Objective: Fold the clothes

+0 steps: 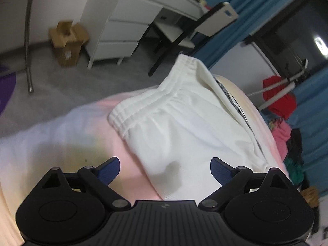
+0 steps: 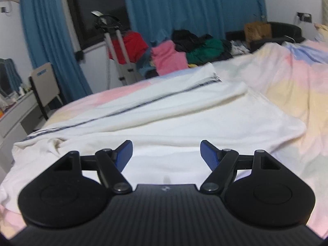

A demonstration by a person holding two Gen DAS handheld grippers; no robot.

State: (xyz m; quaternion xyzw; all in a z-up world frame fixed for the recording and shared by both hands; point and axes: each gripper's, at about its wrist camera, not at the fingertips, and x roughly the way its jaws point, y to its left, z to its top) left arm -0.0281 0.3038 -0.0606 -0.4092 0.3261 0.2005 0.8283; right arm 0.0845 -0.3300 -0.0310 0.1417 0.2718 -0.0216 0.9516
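A pair of white trousers with an elastic waistband and a dark side stripe lies spread on the pastel bedsheet. My left gripper is open and empty, hovering just above the trousers near the waistband end. My right gripper is open and empty, low over the white fabric, whose legs run away toward the bed's far side. The near part of the cloth is hidden under both gripper bodies.
A pile of coloured clothes lies at the bed's far edge before blue curtains. A white drawer desk, a chair and a cardboard box stand on the grey floor beside the bed.
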